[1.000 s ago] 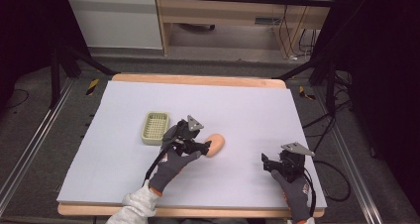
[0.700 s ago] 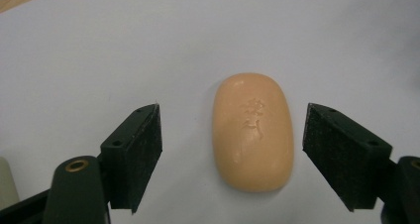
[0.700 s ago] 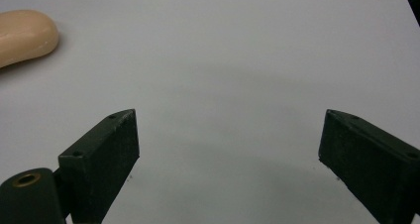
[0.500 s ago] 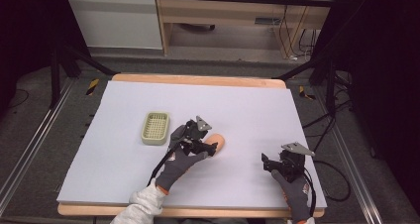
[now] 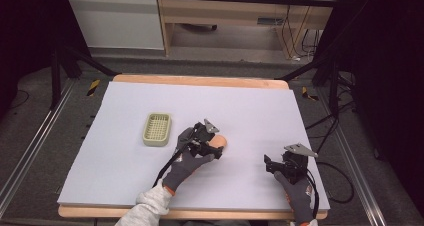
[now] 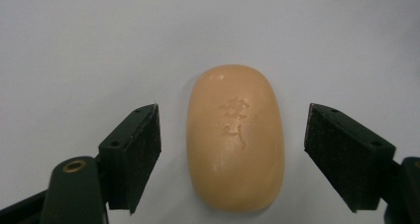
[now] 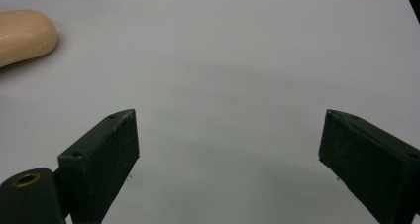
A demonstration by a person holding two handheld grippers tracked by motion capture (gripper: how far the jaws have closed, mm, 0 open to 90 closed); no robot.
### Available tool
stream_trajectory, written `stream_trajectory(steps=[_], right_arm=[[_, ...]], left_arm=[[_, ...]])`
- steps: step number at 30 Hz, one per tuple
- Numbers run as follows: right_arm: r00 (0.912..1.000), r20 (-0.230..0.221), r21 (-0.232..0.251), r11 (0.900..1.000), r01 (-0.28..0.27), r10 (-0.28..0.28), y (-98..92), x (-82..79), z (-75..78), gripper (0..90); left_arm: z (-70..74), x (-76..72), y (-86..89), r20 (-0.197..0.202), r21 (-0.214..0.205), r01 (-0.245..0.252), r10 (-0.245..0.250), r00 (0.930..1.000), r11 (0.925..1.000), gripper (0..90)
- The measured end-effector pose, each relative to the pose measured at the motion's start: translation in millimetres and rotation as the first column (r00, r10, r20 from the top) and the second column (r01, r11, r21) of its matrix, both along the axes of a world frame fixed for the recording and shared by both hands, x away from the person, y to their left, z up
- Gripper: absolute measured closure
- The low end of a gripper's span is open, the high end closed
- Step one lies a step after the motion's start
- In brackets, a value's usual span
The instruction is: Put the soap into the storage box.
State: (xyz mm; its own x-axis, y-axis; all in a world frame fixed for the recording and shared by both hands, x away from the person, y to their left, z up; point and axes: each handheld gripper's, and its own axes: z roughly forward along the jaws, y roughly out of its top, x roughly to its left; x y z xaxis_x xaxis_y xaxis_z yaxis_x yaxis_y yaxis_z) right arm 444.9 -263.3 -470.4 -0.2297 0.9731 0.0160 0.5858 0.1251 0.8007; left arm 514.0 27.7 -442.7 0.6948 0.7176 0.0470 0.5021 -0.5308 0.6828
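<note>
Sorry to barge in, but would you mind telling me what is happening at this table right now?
A person is working at a table covered with a pale lilac sheet, holding a claw in each hand. The left claw is open, its jaws set either side of an oval peach-coloured bar of soap lying flat on the sheet, not yet gripping it. A pale green slotted plastic soap dish sits to the left of the soap. The right claw is open over bare sheet, off to the right.
</note>
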Motion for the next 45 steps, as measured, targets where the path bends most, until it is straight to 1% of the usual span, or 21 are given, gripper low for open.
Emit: stream_trajectory(steps=[7, 8, 12, 15, 19, 20, 22, 23, 27, 29, 35, 39, 41, 45], right_arm=[[1.0000, -0.002, 0.002, 1.0000, -0.002, 0.002, 0.0, 0.3, -0.1, 8.9], [1.0000, -0.004, 0.005, 1.0000, 0.000, 0.000, 0.2, 0.3, -0.1, 8.9], [1.0000, -0.003, 0.002, 1.0000, 0.000, 0.000, 0.0, 0.5, -0.3, 8.9], [1.0000, -0.004, 0.003, 1.0000, 0.000, 0.000, -0.1, 0.6, -0.3, 8.9], [1.0000, -0.005, 0.003, 1.0000, 0.001, -0.001, 0.1, 0.6, -0.3, 8.9], [1.0000, -0.006, 0.003, 1.0000, 0.001, -0.001, 0.0, 0.6, -0.3, 8.9], [1.0000, -0.006, 0.003, 1.0000, 0.001, -0.001, 0.0, 0.6, -0.3, 8.9], [1.0000, -0.006, 0.003, 1.0000, 0.001, -0.001, -0.1, 0.7, -0.3, 8.9], [1.0000, -0.006, 0.003, 1.0000, 0.000, 0.000, -0.1, 0.7, -0.3, 8.9], [1.0000, -0.005, 0.003, 1.0000, 0.000, 0.000, -0.1, 0.6, -0.3, 8.9], [1.0000, -0.006, 0.003, 1.0000, 0.001, -0.001, -0.1, 0.7, -0.3, 8.9], [1.0000, -0.007, 0.002, 1.0000, 0.000, 0.000, -0.1, 0.7, -0.3, 8.9], [1.0000, -0.008, 0.002, 1.0000, 0.000, 0.000, 0.0, 0.7, -0.4, 8.9], [1.0000, -0.009, 0.001, 1.0000, -0.001, 0.001, 0.0, 0.8, -0.5, 8.9]], left_arm=[[-6.6, 1.6, -6.2, -0.015, 0.007, 0.008, -0.008, 0.9999, 0.9999, 21.3], [-8.1, 2.0, -7.7, -0.020, 0.015, 0.009, -0.008, 0.9998, 0.9998, 21.3], [-10.7, 2.7, -10.0, -0.026, 0.021, 0.010, -0.009, 0.9996, 0.9997, 21.5], [-13.4, 4.1, -11.3, -0.038, 0.041, 0.013, -0.012, 0.9992, 0.9991, 21.9], [-15.9, 5.3, -12.1, -0.046, 0.043, 0.012, -0.010, 0.9989, 0.9990, 22.5], [-17.3, 5.6, -12.7, -0.045, 0.056, 0.012, -0.009, 0.9990, 0.9984, 22.8], [-18.1, 5.8, -13.1, -0.045, 0.061, 0.011, -0.009, 0.9989, 0.9981, 22.9], [-18.9, 6.3, -13.0, -0.052, 0.067, 0.010, -0.006, 0.9986, 0.9977, 23.6], [-20.6, 7.2, -13.0, -0.058, 0.071, 0.005, -0.001, 0.9983, 0.9975, 25.0], [-22.3, 8.2, -12.7, -0.064, 0.081, 0.009, -0.004, 0.9979, 0.9967, 26.0], [-25.2, 9.9, -12.5, -0.072, 0.086, 0.010, -0.003, 0.9974, 0.9962, 28.1], [-25.4, 11.4, -12.0, -0.078, 0.078, 0.011, -0.005, 0.9970, 0.9969, 28.4], [-25.5, 12.6, -11.5, -0.074, 0.072, 0.002, 0.004, 0.9972, 0.9974, 28.3], [-25.9, 15.3, -11.6, -0.084, 0.068, 0.008, -0.002, 0.9965, 0.9977, 28.2]])
